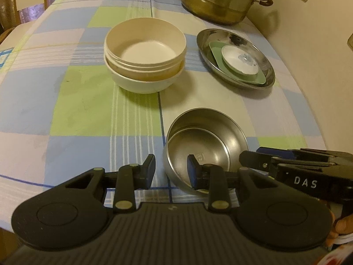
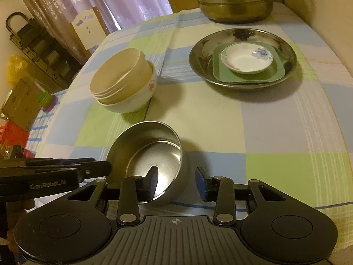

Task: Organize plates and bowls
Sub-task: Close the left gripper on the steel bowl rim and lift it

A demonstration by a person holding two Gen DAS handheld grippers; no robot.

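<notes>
Steel bowl [image 1: 206, 148] sits right at both grippers' tips, its wall between each pair of jaws. Left gripper [image 1: 171, 172] and right gripper [image 2: 176, 182] both stand apart; I'd pinch evenly, then lift level.

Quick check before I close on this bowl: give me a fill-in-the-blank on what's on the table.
1. The small white dish sits on a ___ square plate.
2. The cream bowl is nested in a ___ bowl.
3. The left gripper and right gripper each have one finger ___ the steel bowl.

Missing words: green; white; inside.
</notes>
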